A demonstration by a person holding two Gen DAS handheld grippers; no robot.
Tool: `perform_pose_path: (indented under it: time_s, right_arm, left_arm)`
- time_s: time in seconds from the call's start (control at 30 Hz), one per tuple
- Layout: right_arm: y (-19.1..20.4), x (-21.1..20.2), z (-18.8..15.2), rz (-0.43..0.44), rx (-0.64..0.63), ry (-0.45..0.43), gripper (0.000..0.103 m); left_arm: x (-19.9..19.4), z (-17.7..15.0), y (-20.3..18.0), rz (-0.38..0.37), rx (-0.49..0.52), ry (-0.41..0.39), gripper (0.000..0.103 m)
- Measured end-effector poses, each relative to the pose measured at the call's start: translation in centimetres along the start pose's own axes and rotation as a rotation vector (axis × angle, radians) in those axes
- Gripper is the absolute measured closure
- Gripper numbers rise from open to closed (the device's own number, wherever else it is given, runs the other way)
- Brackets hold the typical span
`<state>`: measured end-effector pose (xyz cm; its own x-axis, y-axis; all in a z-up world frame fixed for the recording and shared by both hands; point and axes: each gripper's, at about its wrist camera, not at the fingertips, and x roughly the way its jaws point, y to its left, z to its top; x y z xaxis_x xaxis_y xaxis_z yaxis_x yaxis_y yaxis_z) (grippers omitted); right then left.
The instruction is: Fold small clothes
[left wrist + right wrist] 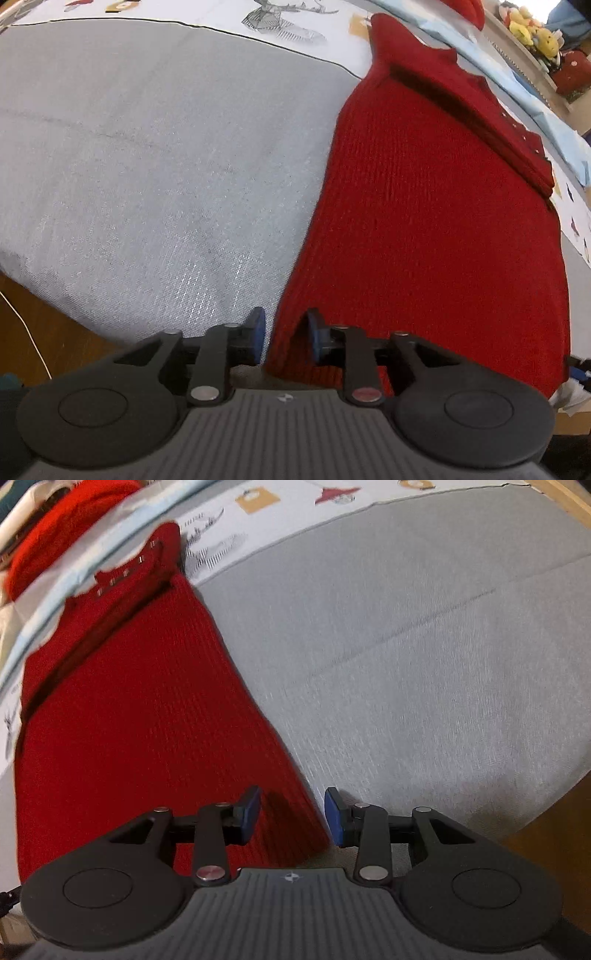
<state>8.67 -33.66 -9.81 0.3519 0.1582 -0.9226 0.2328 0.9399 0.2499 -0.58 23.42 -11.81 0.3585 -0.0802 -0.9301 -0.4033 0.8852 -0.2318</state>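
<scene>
— Whereabouts of the red sweater (424, 221)?

— Spread flat on a grey cloth (147, 166), lengthwise away from both cameras. Far end doubled over into a band, dotted with a row of small pale studs.

— And beyond the sweater?

— Printed white cloth (288, 29) past its far end, with soft toys (532, 26) further off. Bare wood tabletop (55, 325) showing past the grey cloth on the sweater's left.

— Left gripper (286, 334)?

— Down at the sweater's near left corner. Jaws apart, blue pads (258, 332) straddling the hem edge: one over the grey cloth, the other over the knit. No squeeze on the fabric.

— Right gripper (291, 814)?

— Same at the near right corner. Jaws parted, corner of the hem lying between the pads (251, 812), one above red knit, the other above grey cloth. Not pinched either.

— So neither corner off the cloth?

— Correct, flat along the whole near edge.
</scene>
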Motion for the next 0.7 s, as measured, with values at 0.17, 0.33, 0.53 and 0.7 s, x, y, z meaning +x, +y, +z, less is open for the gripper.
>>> perform_pose_path:
  time_s: [0.17, 0.33, 0.53, 0.7]
  right_arm:
    - [0.9, 0.7, -0.6, -0.034, -0.062, 0.028, 0.06]
    - [1.0, 0.8, -0.6, -0.04, -0.089, 0.026, 0.06]
    - [1.9, 1.2, -0.5, -0.031, -0.138, 0.029, 0.069]
    - [2.3, 1.2, -0.5, -0.028, -0.173, 0.03, 0.074]
  left_arm:
    - [0.4, -0.2, -0.3, -0.002, 0.011, 0.023, 0.074]
    - [0.5, -0.5, -1.2, 0.016, 0.041, 0.018, 0.073]
    - [1.0, -0.5, -2.5, 0.03, 0.062, 0.008, 0.073]
    - [1.2, -0.6, -3.2, 0.044, 0.091, 0.001, 0.073]
